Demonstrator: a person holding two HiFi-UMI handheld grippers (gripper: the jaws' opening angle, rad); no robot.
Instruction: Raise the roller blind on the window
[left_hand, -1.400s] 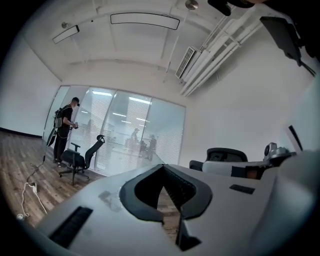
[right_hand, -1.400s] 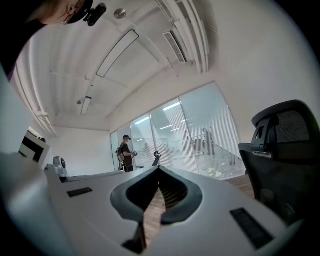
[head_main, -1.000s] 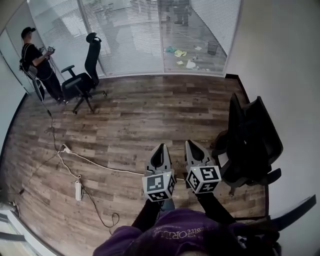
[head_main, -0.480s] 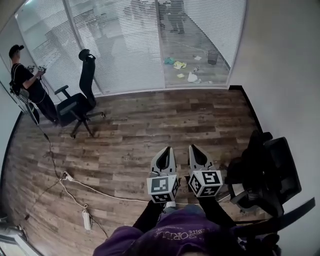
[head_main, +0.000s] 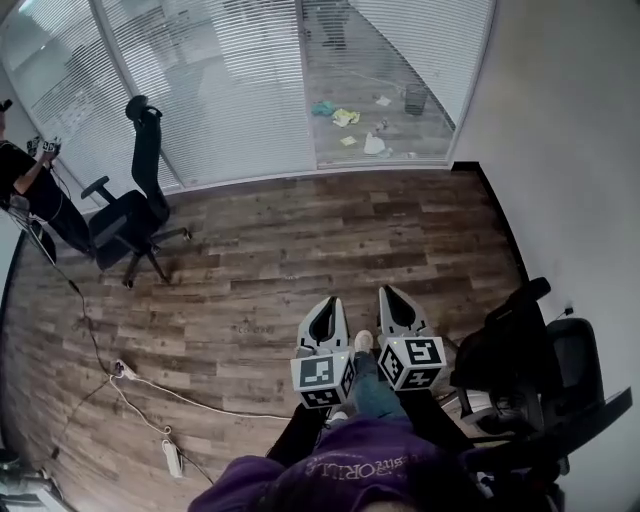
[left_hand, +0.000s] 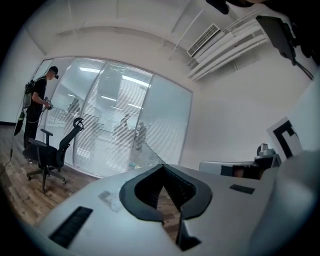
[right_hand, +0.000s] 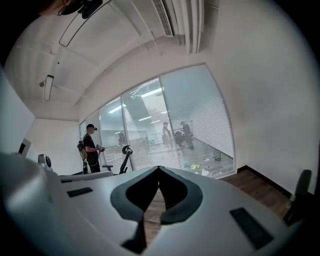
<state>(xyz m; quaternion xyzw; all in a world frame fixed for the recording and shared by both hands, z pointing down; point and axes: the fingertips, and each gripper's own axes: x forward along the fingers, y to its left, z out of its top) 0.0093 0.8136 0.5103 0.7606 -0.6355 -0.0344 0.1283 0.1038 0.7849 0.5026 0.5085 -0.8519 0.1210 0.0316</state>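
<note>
The left tool (head_main: 322, 306) and right tool (head_main: 391, 296) were side by side at 6 o'clock above the wooden floor (head_main: 300, 240). Each had its jaws pressed together with nothing between them. A black office chair (head_main: 520, 360) stood at 4 o'clock, and a second chair (head_main: 125, 205) stood at 10 o'clock near a person (head_main: 25, 185). Far off at 12 o'clock the blind (head_main: 230, 90) hung fully lowered over the window (head_main: 420, 50), its pale horizontal slats running down to the floor. Beyond the glass a dark bin (head_main: 414, 98) stood near scattered scraps (head_main: 345, 116); its contents could not be made out.
</note>
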